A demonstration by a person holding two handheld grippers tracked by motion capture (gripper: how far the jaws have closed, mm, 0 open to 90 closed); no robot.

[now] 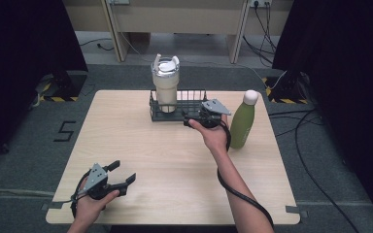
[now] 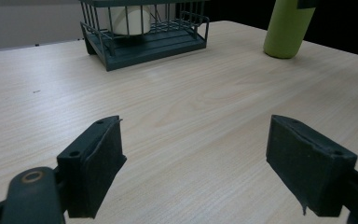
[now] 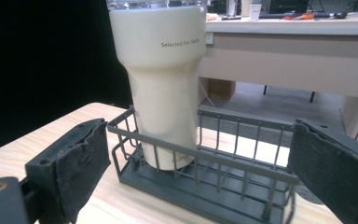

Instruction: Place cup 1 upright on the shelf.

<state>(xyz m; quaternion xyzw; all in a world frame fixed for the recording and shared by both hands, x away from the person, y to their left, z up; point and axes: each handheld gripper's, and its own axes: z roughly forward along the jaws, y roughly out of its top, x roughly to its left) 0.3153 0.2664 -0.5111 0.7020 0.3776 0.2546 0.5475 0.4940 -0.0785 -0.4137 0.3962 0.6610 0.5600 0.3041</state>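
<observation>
While the right tool (image 1: 190, 121) hovers just in front of the wire rack (image 1: 175, 114), its jaws gape, grasping nothing. A cream tumbler (image 1: 165, 82) stands upright inside the rack, a green bottle (image 1: 243, 120) beside it. Well short of the rack, the left tool (image 1: 122, 173) is released too.

We take this for a lab or test room set up for recording. A single pale wooden worktop (image 1: 126, 145) stands alone on grey carpet (image 1: 24, 145), with black curtains (image 1: 24, 39) hung at both sides. We see yellow-and-black hazard tape (image 1: 58, 99) around dark stand bases at the left and right, a "5" (image 1: 65, 131) marked on the floor in black tape, and loose cables (image 1: 315, 126) trailing across the carpet. Behind the worktop we see plain beige desks (image 1: 184, 19) with wall sockets (image 1: 260, 3) and cords hanging from them; from the right claw's camera, one desk (image 3: 289, 28) carries small tools and equipment.
</observation>
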